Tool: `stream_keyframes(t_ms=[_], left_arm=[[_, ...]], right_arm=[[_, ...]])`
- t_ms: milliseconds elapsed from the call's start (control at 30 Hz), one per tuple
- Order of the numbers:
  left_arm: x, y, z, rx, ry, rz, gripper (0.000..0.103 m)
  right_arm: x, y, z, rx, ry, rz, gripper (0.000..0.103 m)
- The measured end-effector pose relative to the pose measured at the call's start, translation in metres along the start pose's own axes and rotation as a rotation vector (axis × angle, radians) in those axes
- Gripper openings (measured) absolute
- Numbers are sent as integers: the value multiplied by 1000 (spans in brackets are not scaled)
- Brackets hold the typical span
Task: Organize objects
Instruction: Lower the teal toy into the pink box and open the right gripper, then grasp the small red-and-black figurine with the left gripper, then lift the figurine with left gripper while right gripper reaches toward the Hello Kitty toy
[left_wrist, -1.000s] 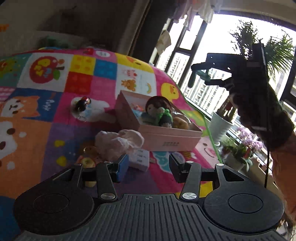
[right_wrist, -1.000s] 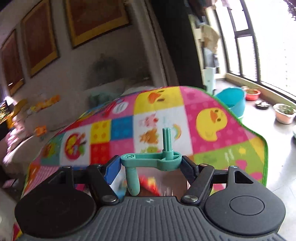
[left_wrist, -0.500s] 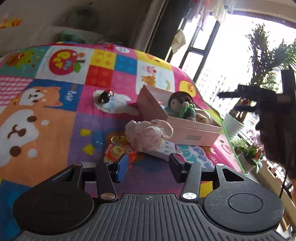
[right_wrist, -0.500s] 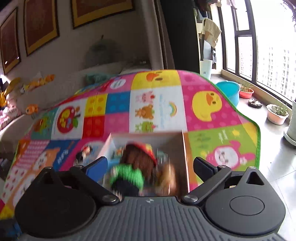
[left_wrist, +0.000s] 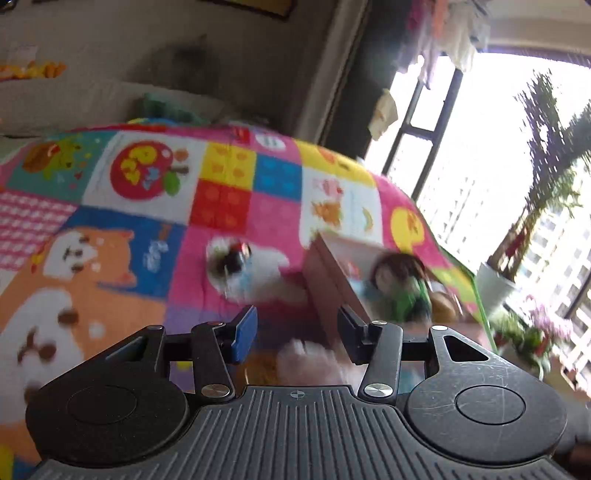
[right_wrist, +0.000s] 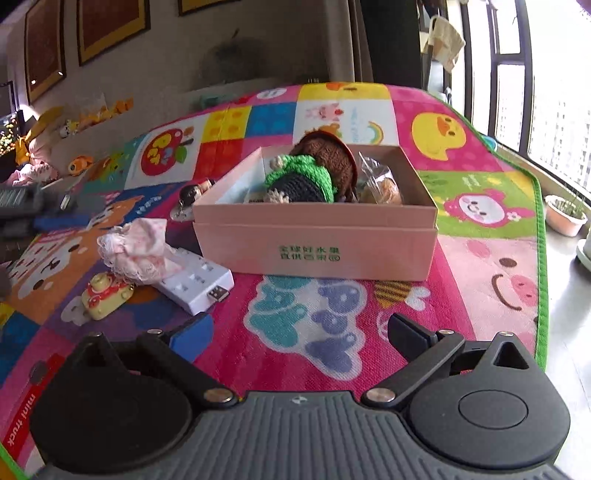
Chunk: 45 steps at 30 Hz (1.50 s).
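A pink cardboard box (right_wrist: 314, 243) stands on the colourful play mat (right_wrist: 480, 280). It holds a knitted doll (right_wrist: 306, 177) with brown hair and green clothes, and a wrapped snack (right_wrist: 380, 184). To its left lie a pink lacy cloth (right_wrist: 133, 247), a white power strip (right_wrist: 195, 284), a small yellow toy camera (right_wrist: 105, 299) and a dark round keychain (right_wrist: 194, 194). My right gripper (right_wrist: 299, 336) is open and empty, in front of the box. My left gripper (left_wrist: 297, 332) is open and empty above the cloth (left_wrist: 306, 362), left of the box (left_wrist: 332, 280); this view is blurred.
The mat's green edge (right_wrist: 541, 266) runs along the right, with floor and plant pots (right_wrist: 565, 218) beyond, under the window. A sofa with soft toys (right_wrist: 92, 110) stands at the back left. A white plant pot (left_wrist: 495, 291) stands off the mat.
My right gripper opened and let go of the teal plastic piece, then drew back from the box. My left gripper has moved forward and tilted up; the right hand has left its view.
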<state>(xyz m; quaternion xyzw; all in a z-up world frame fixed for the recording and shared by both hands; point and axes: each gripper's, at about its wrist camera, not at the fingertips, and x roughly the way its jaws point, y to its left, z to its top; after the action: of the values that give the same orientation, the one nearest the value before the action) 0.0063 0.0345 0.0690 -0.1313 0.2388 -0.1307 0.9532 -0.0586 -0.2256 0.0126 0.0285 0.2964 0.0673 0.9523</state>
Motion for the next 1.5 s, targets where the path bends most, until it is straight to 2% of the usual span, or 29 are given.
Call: stream_keyframes(t_ms=[100,233,333,433,500,667,767,1033,1167,1267,1367,1400,1500], left_arm=[[48,8,37,14,22,42,52],[139,15,61,65,135,97,53],[197,21,58,90,233,192,52],[224,23,47,117,290,246,52],[224,20,45,152,275,274,41],[203,16,41,191,289,266,36],[174,16,36,170,283,219,32],[35,23,-21,61,256,63,32],[-16,28,-52,-2,285,8,32],[-39,27,-70,-9,264,5,32],[-47,26,-74,-5,234,50,32],[-48,28,-74,-8,228,61,32],[-51,34,-75,-6,221,72,32]], right_arm=[[-5,7,-3,-37,-43,-6,103],[-12,11,-6,-56,-94,-23,103],[-9,6,-6,-24,-83,-26,103],[-6,-4,-5,30,-70,-5,103],[-4,-9,-5,61,-59,10,103],[10,-14,-3,103,20,39,103],[19,-18,-2,137,81,47,103],[22,-15,-1,128,89,29,103],[22,-16,0,119,101,30,103],[27,-8,1,59,133,9,103],[34,11,2,-62,175,-54,103],[31,16,1,-78,173,-41,103],[17,37,-4,-99,185,120,103]])
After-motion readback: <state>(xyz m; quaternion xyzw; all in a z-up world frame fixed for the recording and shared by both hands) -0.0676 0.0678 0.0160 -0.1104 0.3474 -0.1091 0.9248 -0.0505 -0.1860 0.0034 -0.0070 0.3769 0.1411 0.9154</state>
